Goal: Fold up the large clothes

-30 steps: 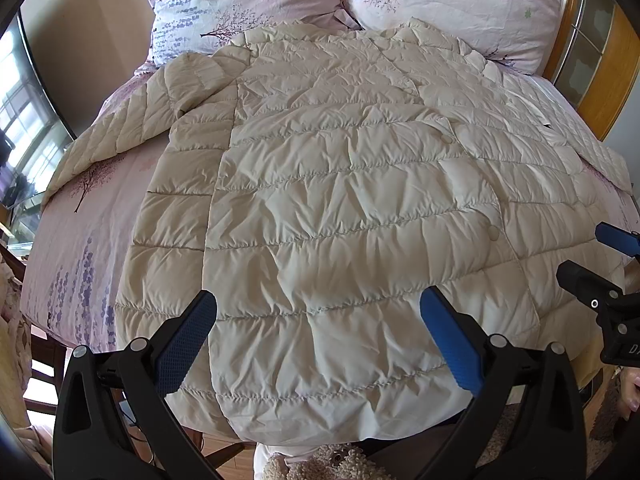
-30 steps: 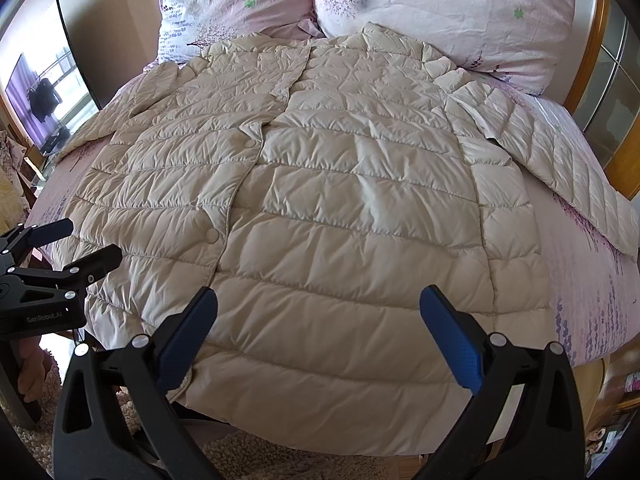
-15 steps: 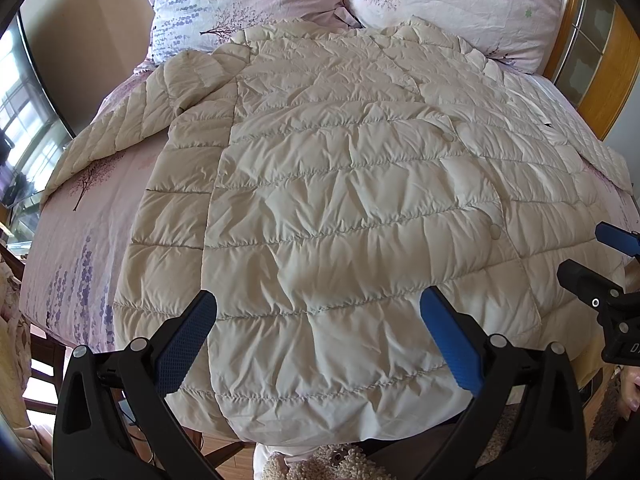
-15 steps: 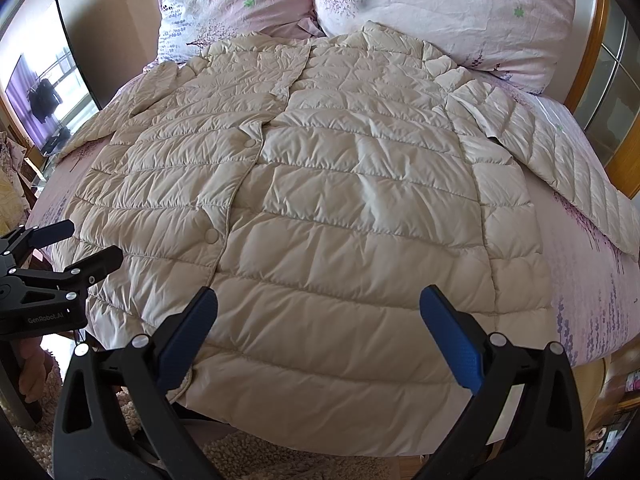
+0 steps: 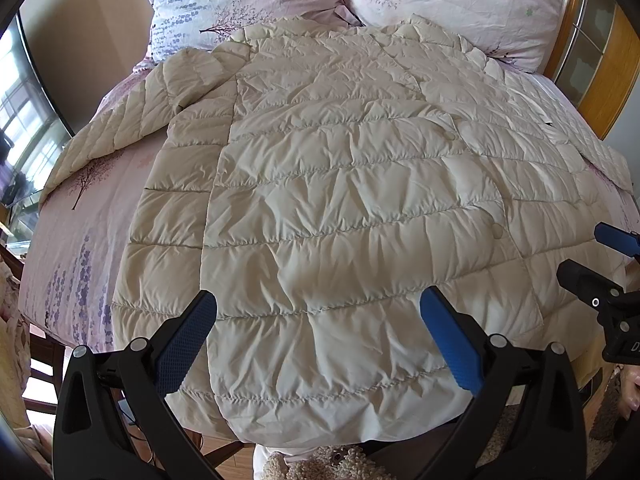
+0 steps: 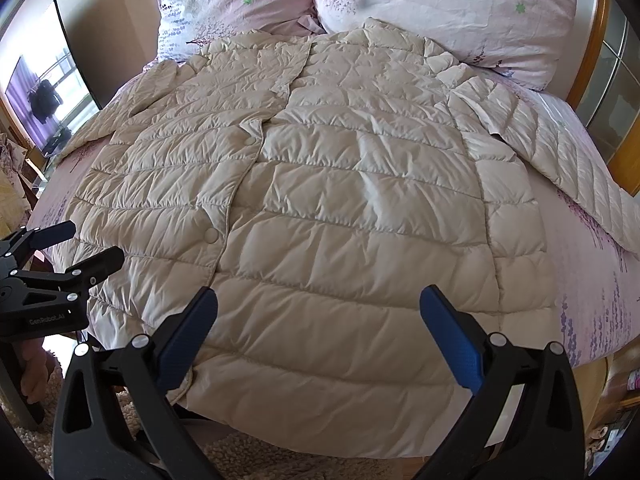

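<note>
Your cream quilted puffer jacket (image 5: 344, 216) lies flat, buttoned, sleeves spread; left gripper (image 5: 318, 336) and right gripper (image 6: 318, 334) both gape, empty.

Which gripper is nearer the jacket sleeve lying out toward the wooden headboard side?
Right. The right gripper hovers open over the hem on the side of that sleeve; the left gripper hovers open across the jacket, by the other sleeve.

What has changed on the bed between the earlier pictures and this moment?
Nothing visibly changed: the cream quilted puffer jacket lies spread flat on the pink floral bedsheet, and both tongs, left and right, hover open near its hem, holding nothing.
</note>
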A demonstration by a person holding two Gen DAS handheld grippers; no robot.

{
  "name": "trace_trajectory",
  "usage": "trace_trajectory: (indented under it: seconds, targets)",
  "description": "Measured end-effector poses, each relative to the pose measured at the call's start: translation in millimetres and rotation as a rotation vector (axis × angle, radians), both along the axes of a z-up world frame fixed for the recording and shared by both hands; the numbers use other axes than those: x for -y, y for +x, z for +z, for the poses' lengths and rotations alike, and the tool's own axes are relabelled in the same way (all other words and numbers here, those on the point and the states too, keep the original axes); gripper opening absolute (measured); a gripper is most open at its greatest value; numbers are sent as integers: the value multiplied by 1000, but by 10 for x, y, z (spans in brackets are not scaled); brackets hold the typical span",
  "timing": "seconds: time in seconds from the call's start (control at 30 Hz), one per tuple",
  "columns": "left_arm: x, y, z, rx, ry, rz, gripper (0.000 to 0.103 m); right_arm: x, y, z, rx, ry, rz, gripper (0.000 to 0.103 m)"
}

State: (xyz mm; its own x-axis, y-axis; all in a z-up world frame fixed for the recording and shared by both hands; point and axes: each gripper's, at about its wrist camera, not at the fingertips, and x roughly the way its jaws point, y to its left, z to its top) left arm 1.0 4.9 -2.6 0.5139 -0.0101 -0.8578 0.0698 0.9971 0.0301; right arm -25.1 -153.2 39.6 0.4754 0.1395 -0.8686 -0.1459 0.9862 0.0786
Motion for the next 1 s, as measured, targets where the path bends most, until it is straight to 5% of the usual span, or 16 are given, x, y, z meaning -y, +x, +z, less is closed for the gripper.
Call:
trace_trajectory:
  seconds: [1.0]
  targets:
    - [-31, -5, -111, -6, -3, 3, 102, 4, 41, -35, -13, 22, -18, 101]
